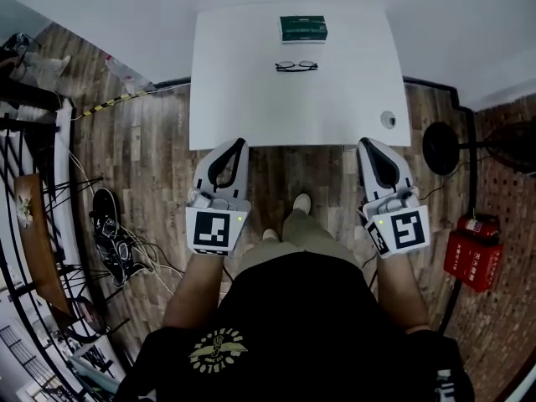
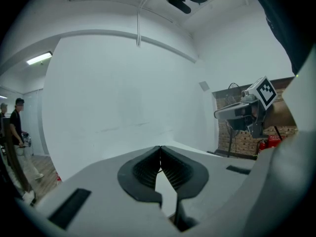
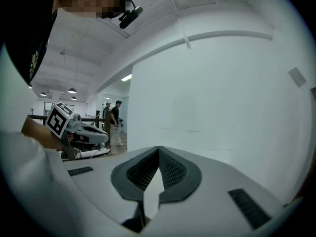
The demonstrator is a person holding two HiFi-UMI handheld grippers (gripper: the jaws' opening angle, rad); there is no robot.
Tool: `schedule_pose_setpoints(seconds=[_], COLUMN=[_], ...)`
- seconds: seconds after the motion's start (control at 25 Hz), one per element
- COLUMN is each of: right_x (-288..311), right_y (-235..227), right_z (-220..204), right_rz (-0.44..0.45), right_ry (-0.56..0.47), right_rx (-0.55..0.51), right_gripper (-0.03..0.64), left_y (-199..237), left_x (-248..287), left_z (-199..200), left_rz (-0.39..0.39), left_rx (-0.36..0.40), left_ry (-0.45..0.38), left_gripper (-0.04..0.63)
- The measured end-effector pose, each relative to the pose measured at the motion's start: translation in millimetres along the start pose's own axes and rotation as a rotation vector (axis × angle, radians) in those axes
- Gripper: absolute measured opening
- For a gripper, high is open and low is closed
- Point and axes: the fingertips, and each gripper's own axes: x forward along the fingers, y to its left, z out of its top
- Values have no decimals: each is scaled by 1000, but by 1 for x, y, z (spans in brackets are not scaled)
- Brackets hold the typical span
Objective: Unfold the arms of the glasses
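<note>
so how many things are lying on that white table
2: a green box near the far edge of the table, and the glasses just in front of it. Nothing looks hidden.

The glasses (image 1: 296,66) are thin and dark-framed, and lie flat on the white table (image 1: 251,99). They look compact, with the arms apparently folded in. They sit well ahead of the fingertips of the left gripper (image 1: 240,143) and the right gripper (image 1: 365,143), roughly midway between them.
</note>
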Motion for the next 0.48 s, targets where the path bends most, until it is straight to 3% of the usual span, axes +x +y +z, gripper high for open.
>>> schedule_pose_setpoints(seconds=[0.48], right_x=[28], right_y=[-49], right_z=[18], right_rz=[66], right_ry=[-41], right_rx=[-8], right_gripper=[1], left_y=[-5], left_x=[56], left_z=[39], left_rz=[44], left_rx=[16], left_ry=[-38], left_gripper=[8])
